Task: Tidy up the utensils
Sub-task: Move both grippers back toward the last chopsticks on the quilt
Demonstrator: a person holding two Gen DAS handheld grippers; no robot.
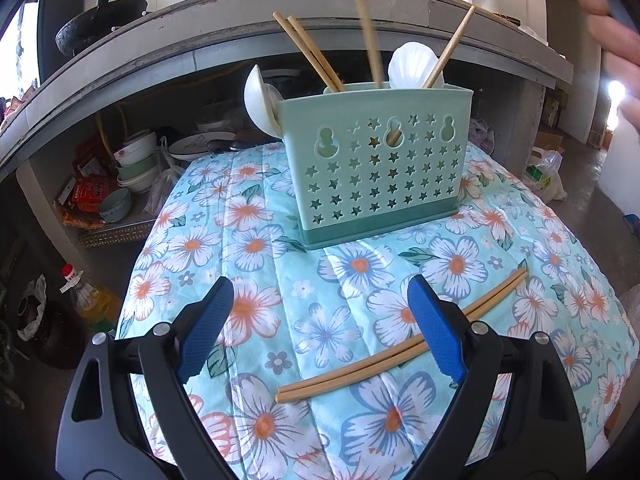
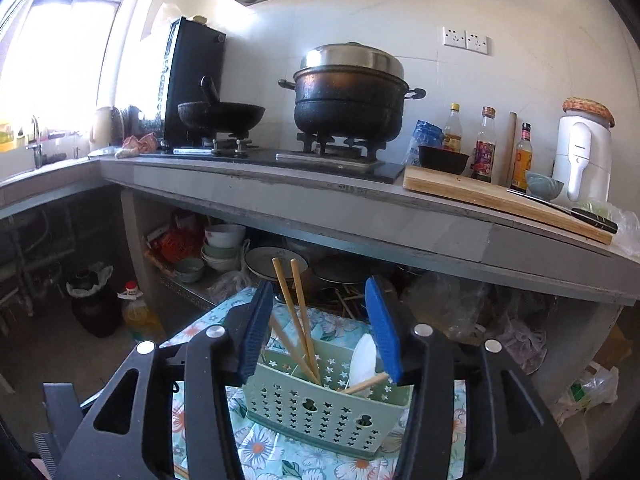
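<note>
Two loose chopsticks [image 1: 404,336] lie on the floral-clothed desk [image 1: 248,320], passing behind the left hand-held gripper's [image 1: 320,328] wide-spread fingers. Ahead stands the green utensil holder [image 1: 376,164]; above it, the right hand-held gripper [image 2: 320,328] hangs wide, empty.

Left wrist looks down near the cloth; right wrist, higher, faces the counter (both share the caddy [image 1: 376,164]).

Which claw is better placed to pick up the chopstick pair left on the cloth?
Left, probably. The left claw is open, low over the floral cloth, with the chopstick pair lying across its gap. The right claw is open above the green holder.
</note>
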